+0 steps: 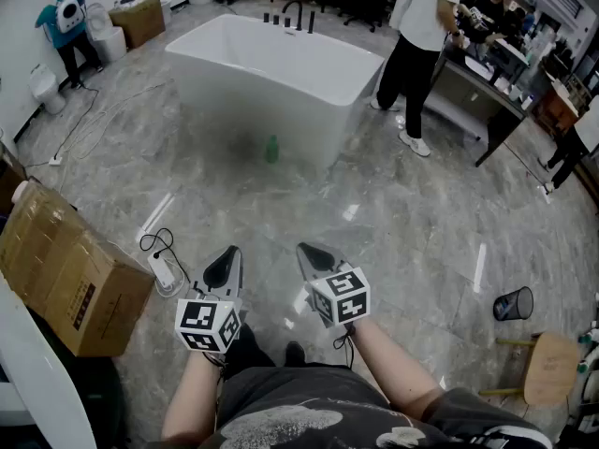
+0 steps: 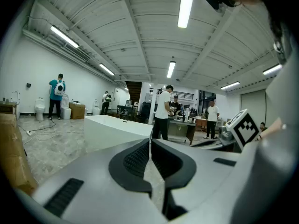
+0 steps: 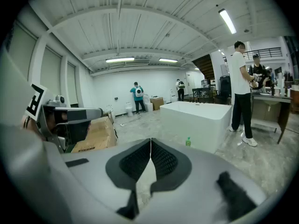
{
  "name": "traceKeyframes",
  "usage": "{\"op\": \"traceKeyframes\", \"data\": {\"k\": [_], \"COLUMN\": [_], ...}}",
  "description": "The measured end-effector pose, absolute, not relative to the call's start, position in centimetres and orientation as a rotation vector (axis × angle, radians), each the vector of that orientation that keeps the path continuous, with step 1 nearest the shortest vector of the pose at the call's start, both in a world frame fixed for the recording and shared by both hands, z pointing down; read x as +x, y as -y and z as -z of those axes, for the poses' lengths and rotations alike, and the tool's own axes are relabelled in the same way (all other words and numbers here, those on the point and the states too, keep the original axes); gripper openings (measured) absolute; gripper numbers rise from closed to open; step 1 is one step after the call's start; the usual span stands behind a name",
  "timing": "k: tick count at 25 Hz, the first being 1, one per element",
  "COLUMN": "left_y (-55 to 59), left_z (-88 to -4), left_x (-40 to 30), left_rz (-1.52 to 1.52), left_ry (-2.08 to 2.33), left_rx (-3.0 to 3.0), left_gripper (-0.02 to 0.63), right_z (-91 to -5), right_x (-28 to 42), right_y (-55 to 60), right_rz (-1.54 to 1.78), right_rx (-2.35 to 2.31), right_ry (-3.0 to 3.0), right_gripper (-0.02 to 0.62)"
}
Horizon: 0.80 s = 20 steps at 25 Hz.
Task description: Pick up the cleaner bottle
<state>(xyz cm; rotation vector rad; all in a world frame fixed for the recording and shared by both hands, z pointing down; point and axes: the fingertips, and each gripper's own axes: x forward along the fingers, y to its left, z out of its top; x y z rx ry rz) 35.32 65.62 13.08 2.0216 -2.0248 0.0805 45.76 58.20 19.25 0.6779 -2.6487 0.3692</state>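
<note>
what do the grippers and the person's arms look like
Both the left gripper and right gripper are pale grey tapered shells with black ribbed pads, each carrying a white cube of black square markers. Forearms bare; dark grey printed T-shirt.

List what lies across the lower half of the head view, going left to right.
Cardboard box → white power strip → left tool → right tool → black mesh bin → wooden stool
</note>
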Motion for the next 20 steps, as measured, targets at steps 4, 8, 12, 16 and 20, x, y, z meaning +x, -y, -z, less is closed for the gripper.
{"op": "traceKeyframes", "data": {"k": [4,8,12,16,20], "left_y": [-66.7,-67.7,-68.5,-69.3,-70.6], "left_z": [-13.8,-13.9,-13.5,-13.4,-13.1], "left_x": [35.3,35.1,35.1,35.3,35.2], "left_rz": [-0.097,-0.098,-0.085,-0.072,-0.013], "left_ry": [2.032,2.049,2.071,2.094,2.109], "left_rx": [2.0,1.98,1.96,1.948,1.926], "left_gripper": [0.025,0.025,0.025,0.025,0.025], "right_z": [-19.4,-19.5,-19.4,-18.1,-18.3], "right_x": [45.7,46.0,46.5,47.0,48.0], "right_y": [-59.1,-59.4,-59.8,-60.4,-60.6], "right_rz": [-0.359,-0.366,-0.37,-0.361,-0.372], "right_rx": [0.674,0.693,0.685,0.686,0.729], "right_ry": [2.65,2.653,2.654,2.738,2.742], "right_gripper": [0.026,0.026,0.026,0.026,0.028]}}
